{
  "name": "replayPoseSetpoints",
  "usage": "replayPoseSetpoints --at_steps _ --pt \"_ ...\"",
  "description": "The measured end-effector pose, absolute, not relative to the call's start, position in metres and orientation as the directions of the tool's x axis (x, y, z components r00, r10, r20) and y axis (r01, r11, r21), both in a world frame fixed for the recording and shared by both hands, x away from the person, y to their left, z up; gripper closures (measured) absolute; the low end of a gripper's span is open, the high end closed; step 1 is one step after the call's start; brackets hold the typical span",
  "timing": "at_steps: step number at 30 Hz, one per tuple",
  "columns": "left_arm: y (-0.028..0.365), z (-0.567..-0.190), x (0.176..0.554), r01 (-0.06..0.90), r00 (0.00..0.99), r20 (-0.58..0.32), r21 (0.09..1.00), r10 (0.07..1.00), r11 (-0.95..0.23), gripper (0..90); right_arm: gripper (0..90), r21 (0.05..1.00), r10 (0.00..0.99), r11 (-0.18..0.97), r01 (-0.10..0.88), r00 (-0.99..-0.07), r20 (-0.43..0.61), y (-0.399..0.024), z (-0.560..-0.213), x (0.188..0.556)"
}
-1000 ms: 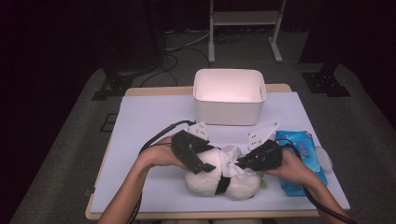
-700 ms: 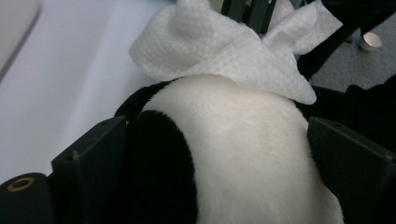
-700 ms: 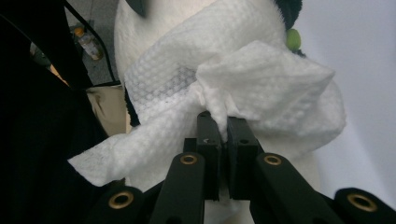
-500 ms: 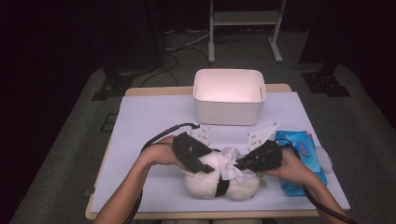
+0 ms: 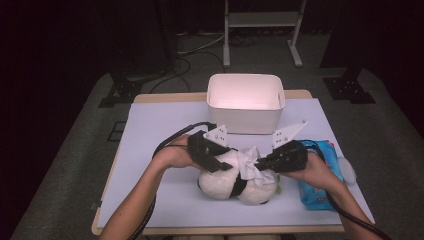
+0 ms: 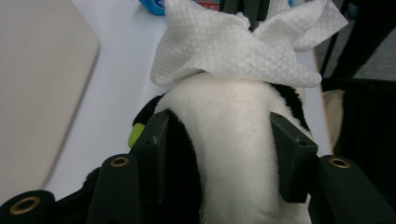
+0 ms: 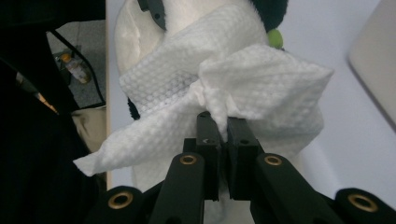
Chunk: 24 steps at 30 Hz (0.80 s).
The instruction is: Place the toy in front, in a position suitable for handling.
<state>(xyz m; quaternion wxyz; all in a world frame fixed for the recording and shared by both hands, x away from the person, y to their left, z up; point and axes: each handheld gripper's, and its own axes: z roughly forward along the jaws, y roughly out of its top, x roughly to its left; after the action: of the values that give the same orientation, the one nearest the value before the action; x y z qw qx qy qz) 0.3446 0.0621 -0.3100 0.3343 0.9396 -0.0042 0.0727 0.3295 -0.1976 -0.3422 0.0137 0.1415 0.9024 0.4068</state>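
High view: panda plush (image 5: 235,182) lies on surface (image 5: 160,125), in front of white bin (image 5: 245,102); your left tool (image 5: 220,162) clamps plush body; your right tool (image 5: 260,163) is pinched on white wipe (image 5: 250,162) draped atop plush; blue pack (image 5: 320,175) right of plush.

Over the last second little has moved, and all of it sits low in the middle of the high view. The left gripper (image 5: 221,161) has slid slightly right and down along the white-and-black plush panda toy (image 5: 237,181), pressing further over its top. The crumpled white textured paper wipe (image 5: 251,164), pinched by the right gripper (image 5: 260,164), now stands more bunched and raised between the two grippers than a second ago. The right gripper itself has shifted only a touch toward the middle of the frame. The toy's resting spot on the bench looks the same.
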Motion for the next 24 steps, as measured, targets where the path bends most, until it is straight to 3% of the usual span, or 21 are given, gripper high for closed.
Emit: replayPoseSetpoints --at_steps 13,24 --pt "0.092 -0.329 0.328 -0.067 0.985 0.159 0.714 0.069 -0.697 42.5 84.4 0.741 0.320 0.602 0.298 -0.940 0.118 -0.226 -0.349 0.330" --pt "0.100 -0.335 0.323 -0.053 0.985 0.147 0.743 0.086 -0.667 40.7 84.1 0.713 0.402 0.574 0.402 -0.897 0.183 -0.256 -0.381 0.337"
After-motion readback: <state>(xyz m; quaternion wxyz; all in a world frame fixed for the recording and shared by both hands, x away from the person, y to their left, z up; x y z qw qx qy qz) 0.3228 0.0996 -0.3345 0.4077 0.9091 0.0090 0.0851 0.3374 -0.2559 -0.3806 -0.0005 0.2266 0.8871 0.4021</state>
